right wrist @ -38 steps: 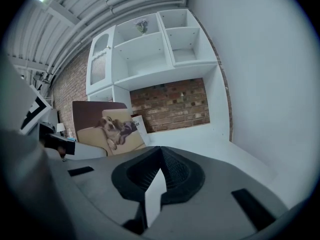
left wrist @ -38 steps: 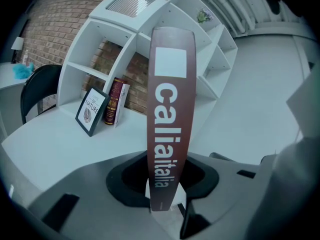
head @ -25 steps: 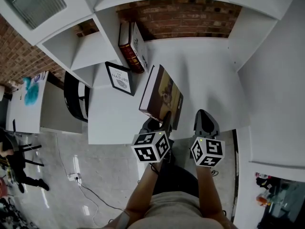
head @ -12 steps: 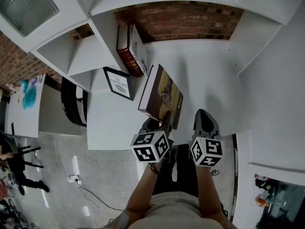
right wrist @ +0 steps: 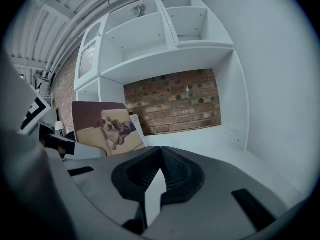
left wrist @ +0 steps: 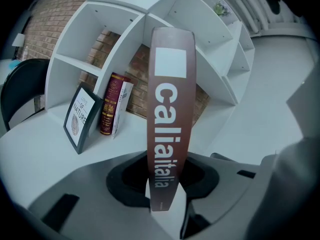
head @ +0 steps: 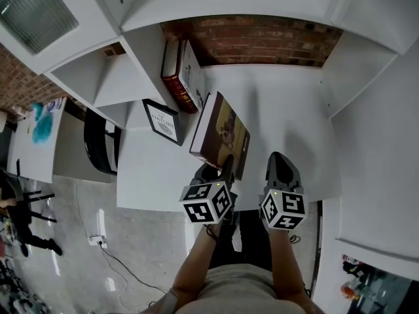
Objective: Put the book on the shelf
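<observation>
A brown book point(head: 220, 135) with a dog photo on its cover stands on edge over the white shelf board point(head: 288, 103), tilted toward the left. My left gripper point(head: 219, 170) is shut on its near end. In the left gripper view the book's brown spine point(left wrist: 170, 104) with white lettering rises from between the jaws of the left gripper point(left wrist: 167, 184). My right gripper point(head: 281, 165) hovers just to the right of the book, shut with nothing in it. The right gripper view has the dog cover point(right wrist: 106, 129) at the left and the right gripper point(right wrist: 161, 156) with its jaws together.
A red book point(head: 175, 77) and a white one point(head: 191, 70) lean against the shelf's left divider. In front of that divider a framed print point(head: 162, 120) stands on the board. A black chair point(head: 99, 142) is at the left. The brick wall point(head: 255, 41) backs the compartment.
The shelf and its contents have slid a little lower in the head view. Both grippers and the held book keep their places relative to each other.
</observation>
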